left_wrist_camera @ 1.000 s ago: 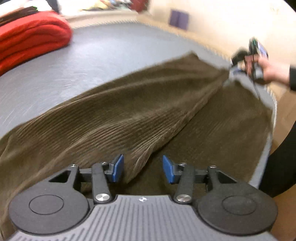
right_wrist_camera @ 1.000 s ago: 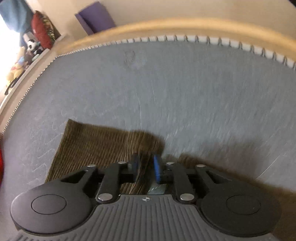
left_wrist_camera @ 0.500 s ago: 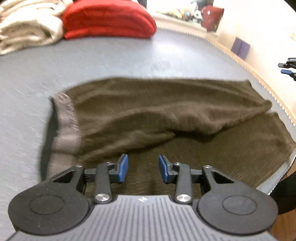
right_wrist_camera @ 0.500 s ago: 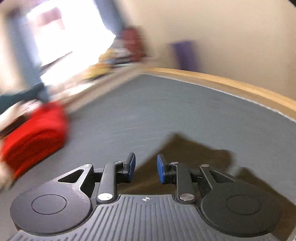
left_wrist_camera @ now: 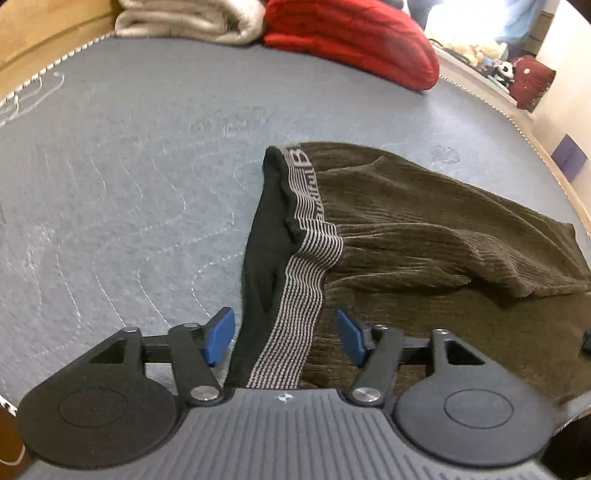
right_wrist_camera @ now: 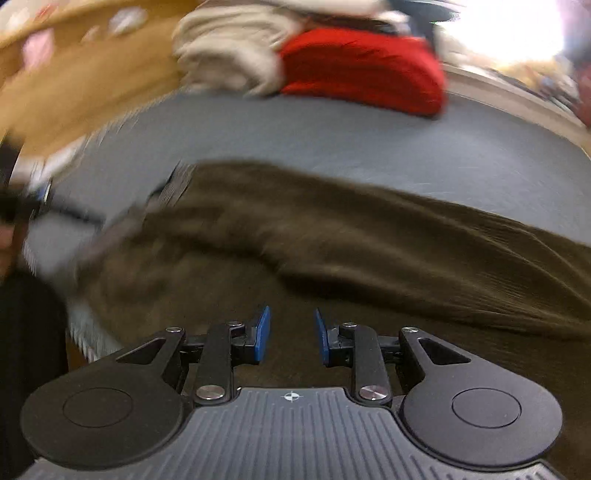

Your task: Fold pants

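Brown corduroy pants point(left_wrist_camera: 424, 236) lie across the grey mattress point(left_wrist_camera: 129, 166), one leg folded over the other. Their striped grey waistband point(left_wrist_camera: 314, 251), black on the inside, runs straight toward the camera. It passes between the blue pads of my left gripper point(left_wrist_camera: 286, 338), whose jaws are opening; neither pad presses on it. In the right wrist view the pants point(right_wrist_camera: 332, 229) are blurred. My right gripper point(right_wrist_camera: 291, 339) hovers over the near leg, its jaws a narrow gap apart with nothing between them.
A folded red blanket point(left_wrist_camera: 354, 33) and a cream one point(left_wrist_camera: 192, 18) sit at the mattress's far edge. A wooden bed frame point(left_wrist_camera: 37, 29) borders the left side. The pants reach the mattress's right edge point(left_wrist_camera: 576, 206).
My left gripper swung from the legs to the waistband end and its jaws widened. My right gripper let go of the leg hem and swept round to face the pants from the side.
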{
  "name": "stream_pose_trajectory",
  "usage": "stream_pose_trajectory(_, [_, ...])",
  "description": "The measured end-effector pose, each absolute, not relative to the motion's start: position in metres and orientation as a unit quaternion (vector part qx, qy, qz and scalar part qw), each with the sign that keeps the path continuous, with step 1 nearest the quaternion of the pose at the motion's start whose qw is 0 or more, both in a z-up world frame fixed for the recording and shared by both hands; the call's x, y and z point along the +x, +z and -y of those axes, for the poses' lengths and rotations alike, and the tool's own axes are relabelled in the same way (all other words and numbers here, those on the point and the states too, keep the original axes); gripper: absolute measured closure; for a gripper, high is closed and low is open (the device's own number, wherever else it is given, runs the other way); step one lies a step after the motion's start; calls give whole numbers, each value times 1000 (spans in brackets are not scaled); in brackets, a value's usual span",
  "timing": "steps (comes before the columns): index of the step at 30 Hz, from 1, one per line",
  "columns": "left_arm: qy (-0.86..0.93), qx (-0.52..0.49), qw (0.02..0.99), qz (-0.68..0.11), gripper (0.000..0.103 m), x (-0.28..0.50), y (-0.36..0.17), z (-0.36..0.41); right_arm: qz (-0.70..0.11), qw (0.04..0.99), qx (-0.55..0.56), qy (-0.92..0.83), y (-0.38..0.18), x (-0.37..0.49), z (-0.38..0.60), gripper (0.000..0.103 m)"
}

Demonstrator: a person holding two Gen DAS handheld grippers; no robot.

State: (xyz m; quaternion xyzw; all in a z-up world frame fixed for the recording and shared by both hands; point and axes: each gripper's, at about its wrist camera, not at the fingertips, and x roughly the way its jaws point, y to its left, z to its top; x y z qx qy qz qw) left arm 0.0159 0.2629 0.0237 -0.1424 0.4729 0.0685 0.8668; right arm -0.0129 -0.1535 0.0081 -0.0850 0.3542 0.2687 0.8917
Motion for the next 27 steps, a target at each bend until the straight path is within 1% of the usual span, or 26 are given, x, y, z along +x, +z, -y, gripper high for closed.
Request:
stream_pose_trajectory(1, [73,-146,863,-479,28,18,22,-263,-364,885,-87,279,3,-13,150,75])
stream_pose_trajectory(4, [81,-149,845,-508,27,27,13,-263,-402,866,-82,285,-16,-22,147,75])
stream_pose_trajectory(5, [80,-147,839,-517,27,28,10,-262,-415,859,-85,286,-21,-21,147,73])
stream_pose_trajectory(7, [76,-143,828,-537,27,34,5,-260,-432,845,-102,296,-32,-29,146,67])
stream_pose_trajectory(8, [75,-142,824,-543,27,36,2,-259,-436,841,-117,299,-36,-33,143,63])
stream_pose_trajectory(13, [75,-146,810,-563,27,43,-13,-261,-446,813,-195,318,-56,-45,127,59])
stream_pose_trajectory(17, [72,-135,803,-576,30,46,-19,-257,-423,803,-261,328,-63,-62,119,54])
stream_pose_trajectory(19, [82,-120,802,-579,41,46,-20,-254,-418,802,-273,328,-63,-65,116,54])
stream_pose_trajectory(20, [87,-118,803,-578,43,48,-21,-253,-415,802,-278,328,-64,-65,114,55])
stream_pose_trajectory(21, [90,-117,805,-574,48,47,-21,-253,-413,801,-285,327,-65,-65,113,56])
stream_pose_trajectory(22, [95,-116,809,-568,57,46,-19,-253,-410,800,-292,327,-65,-66,112,59])
stream_pose_trajectory(23, [102,-114,813,-562,64,44,-17,-252,-405,801,-301,324,-65,-67,111,66])
stream_pose_trajectory(24, [106,-117,817,-555,67,41,-15,-253,-403,801,-307,319,-66,-66,109,76])
stream_pose_trajectory(26, [114,-117,822,-545,76,36,-11,-252,-399,805,-312,308,-65,-63,110,87])
stream_pose_trajectory(27, [121,-115,823,-544,87,35,-10,-252,-399,808,-302,310,-64,-61,110,95])
